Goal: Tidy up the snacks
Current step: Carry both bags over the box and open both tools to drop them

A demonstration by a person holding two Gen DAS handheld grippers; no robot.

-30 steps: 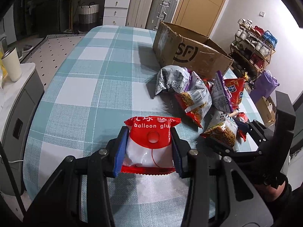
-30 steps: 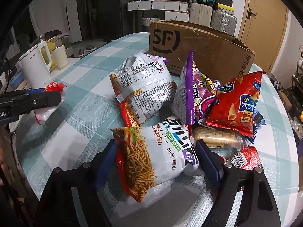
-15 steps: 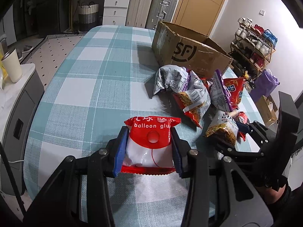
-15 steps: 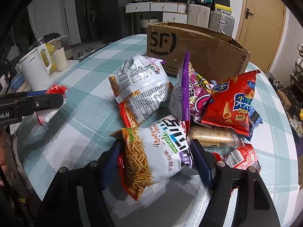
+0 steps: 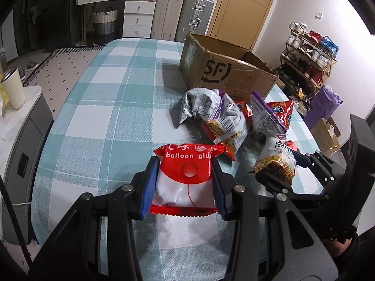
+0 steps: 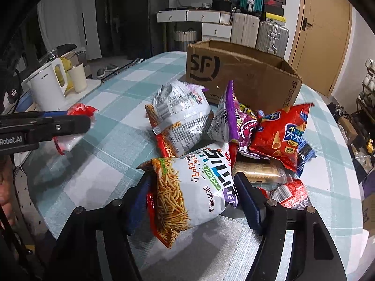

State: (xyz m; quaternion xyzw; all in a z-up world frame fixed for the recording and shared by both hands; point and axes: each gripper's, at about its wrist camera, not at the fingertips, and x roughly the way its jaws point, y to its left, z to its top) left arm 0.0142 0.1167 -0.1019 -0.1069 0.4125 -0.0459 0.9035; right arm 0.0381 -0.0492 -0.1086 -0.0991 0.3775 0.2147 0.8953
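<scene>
Teal-checked cloth-covered table [image 5: 98,107] carries brown cardboard SF box [image 5: 225,75], snack pile just beside it. Right tongs [image 6: 192,196] clamp white fried-noodle snack bag [image 6: 187,187], lifted at pile's near edge. Left tongs [image 5: 185,185] grip red-white "balloon glue" packet [image 5: 185,175] above table.

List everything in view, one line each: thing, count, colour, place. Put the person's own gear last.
Table: one, teal-and-white check cloth, under it all.
Cardboard box: one, brown, open, behind the pile.
Balloon glue packet: one, red and white, held above the near table.
Noodle snack bag: one, white with orange, front of the pile.
Silver bag: one, left of the pile.
Purple bag: one, mid-pile.
Red crisp bag: one, right.
Biscuit pack: one, tan, under the pile.
Kettle: one, white, side counter.
Left gripper: black, blue fingers, shut on the packet.
Right gripper: same, shut on the noodle bag.
</scene>
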